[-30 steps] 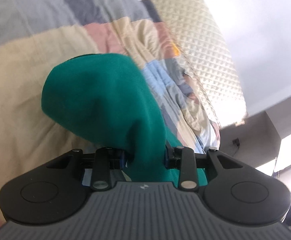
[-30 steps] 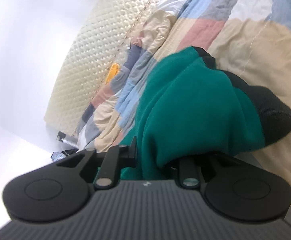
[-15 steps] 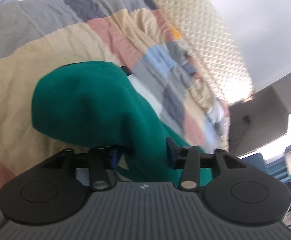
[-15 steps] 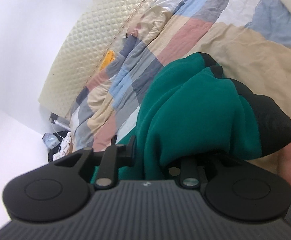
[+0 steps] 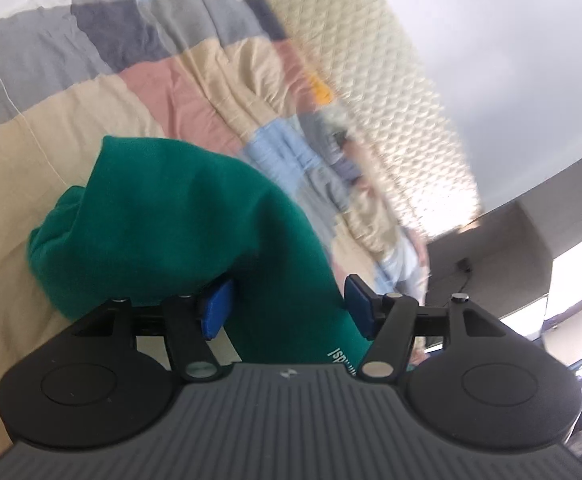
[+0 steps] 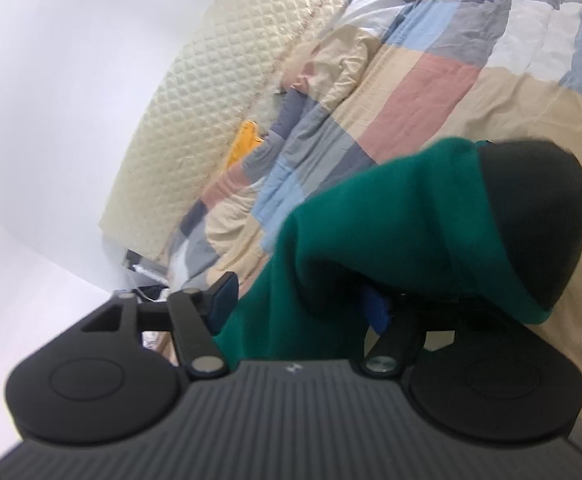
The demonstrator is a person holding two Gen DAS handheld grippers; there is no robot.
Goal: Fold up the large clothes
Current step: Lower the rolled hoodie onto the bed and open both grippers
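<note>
Both my left gripper and right gripper are opening, releasing the bunched green fleece garment draping between their jaws over the patchwork quilt.

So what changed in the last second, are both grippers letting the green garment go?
Yes. Both were clamped on the green garment a second ago. Now the left gripper and right gripper have jaws opening, pads clear of the cloth, though its folds still hang between them and drape over the fingers. Unchanged: the garment stays bunched over the patchwork quilt.
</note>
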